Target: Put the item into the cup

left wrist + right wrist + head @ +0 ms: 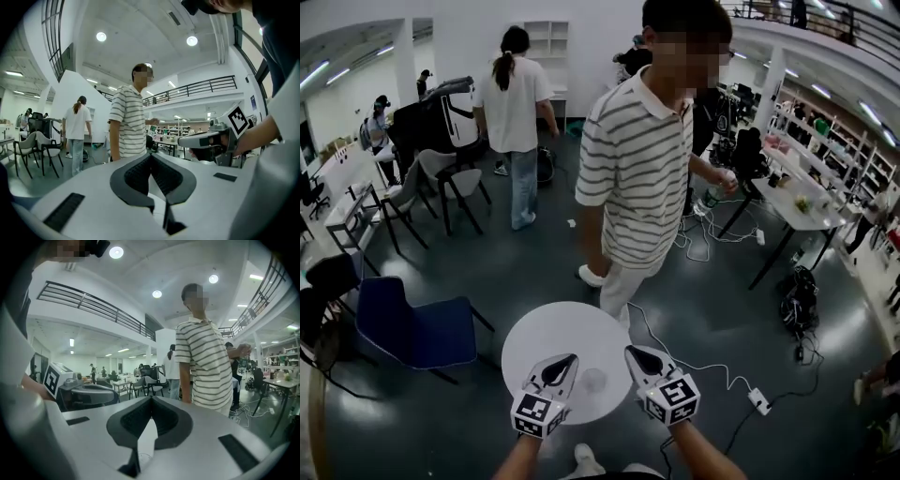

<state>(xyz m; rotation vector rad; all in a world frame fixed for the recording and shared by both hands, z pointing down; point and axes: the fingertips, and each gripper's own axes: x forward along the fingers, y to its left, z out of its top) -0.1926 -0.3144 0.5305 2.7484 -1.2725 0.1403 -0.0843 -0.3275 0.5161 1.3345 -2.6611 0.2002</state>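
Note:
A small round white table (546,339) stands below me. On it, between the two grippers, is a faint clear cup (592,380); its rim (140,457) shows through the gap under the right jaws. I see no item anywhere. My left gripper (571,356) (151,154) hovers over the table's left part, shut, with nothing between its jaws. My right gripper (630,349) (151,397) hovers over the right part, its tips together and empty. Both point almost level, out over the table. Each shows in the other's view: right gripper (206,139), left gripper (89,394).
A person in a striped shirt (642,159) stands close behind the table. A blue chair (417,330) is at the left. A cable and power strip (758,400) lie on the floor at the right. Further back are chairs, desks and other people.

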